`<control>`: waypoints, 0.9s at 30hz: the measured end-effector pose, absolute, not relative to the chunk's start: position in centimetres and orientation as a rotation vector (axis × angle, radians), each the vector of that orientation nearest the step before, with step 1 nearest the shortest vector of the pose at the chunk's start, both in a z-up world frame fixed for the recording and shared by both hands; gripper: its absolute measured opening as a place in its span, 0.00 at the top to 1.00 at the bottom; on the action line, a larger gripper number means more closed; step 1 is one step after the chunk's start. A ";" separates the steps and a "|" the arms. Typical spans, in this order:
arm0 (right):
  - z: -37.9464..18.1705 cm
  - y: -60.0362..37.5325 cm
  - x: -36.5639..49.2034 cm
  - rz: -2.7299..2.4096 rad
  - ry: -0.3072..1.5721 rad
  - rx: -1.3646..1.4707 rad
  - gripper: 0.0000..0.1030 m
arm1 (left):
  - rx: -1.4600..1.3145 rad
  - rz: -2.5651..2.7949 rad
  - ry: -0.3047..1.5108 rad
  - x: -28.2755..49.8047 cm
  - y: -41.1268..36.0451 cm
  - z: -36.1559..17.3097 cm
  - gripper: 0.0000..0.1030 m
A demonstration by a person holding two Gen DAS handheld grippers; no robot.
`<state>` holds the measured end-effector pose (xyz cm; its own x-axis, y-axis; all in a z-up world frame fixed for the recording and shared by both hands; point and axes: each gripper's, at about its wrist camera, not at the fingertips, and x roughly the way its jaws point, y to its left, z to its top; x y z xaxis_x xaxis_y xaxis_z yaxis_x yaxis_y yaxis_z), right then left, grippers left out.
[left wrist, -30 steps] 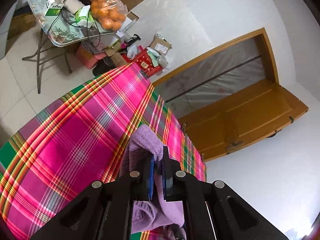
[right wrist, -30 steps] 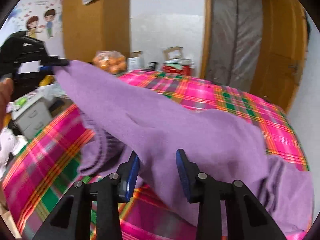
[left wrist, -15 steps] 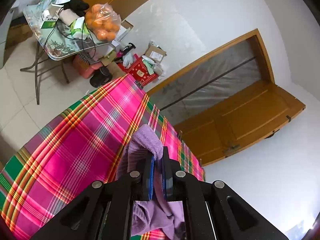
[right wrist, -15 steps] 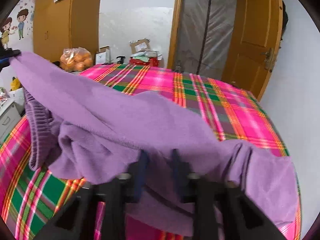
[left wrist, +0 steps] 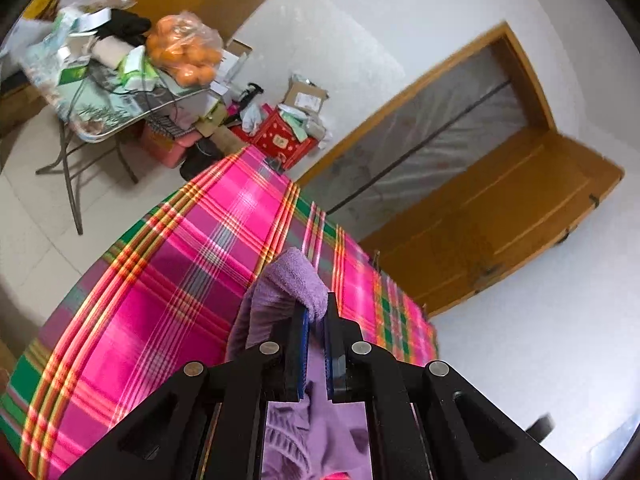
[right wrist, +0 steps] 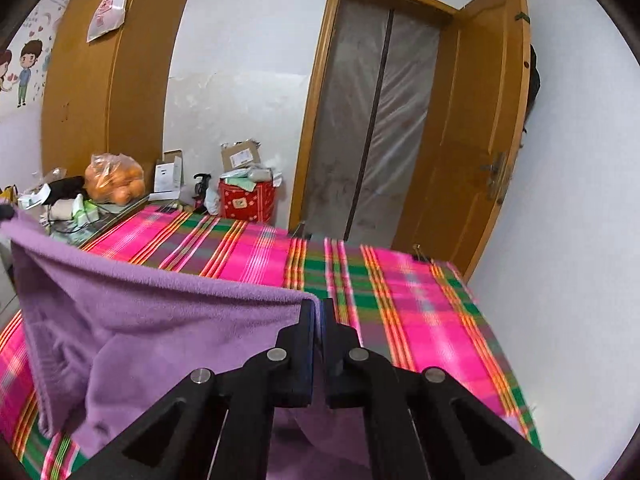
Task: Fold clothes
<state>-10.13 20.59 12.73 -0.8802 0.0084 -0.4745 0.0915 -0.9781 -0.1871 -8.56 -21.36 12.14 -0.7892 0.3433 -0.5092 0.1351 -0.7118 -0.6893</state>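
Fleece garment (right wrist: 160, 320), purple and fuzzy, hangs stretched above the plaid bench (right wrist: 420, 300), pinched by both the left hand-held gripper (left wrist: 314, 316) and right hand-held gripper (right wrist: 318, 312). Bag of oranges (right wrist: 114, 184) behind.

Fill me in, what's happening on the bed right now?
A person is folding a purple fleece garment over a pink plaid bedspread. The left gripper is shut on one bunched edge, the right gripper on another, so the fabric hangs stretched between them, its lower part drooping toward the bed.
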 end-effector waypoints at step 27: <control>6.9 17.4 -26.5 -3.000 0.584 1.002 0.97 | -1.278 2.645 -0.952 -23.9 -19.8 5.7 0.92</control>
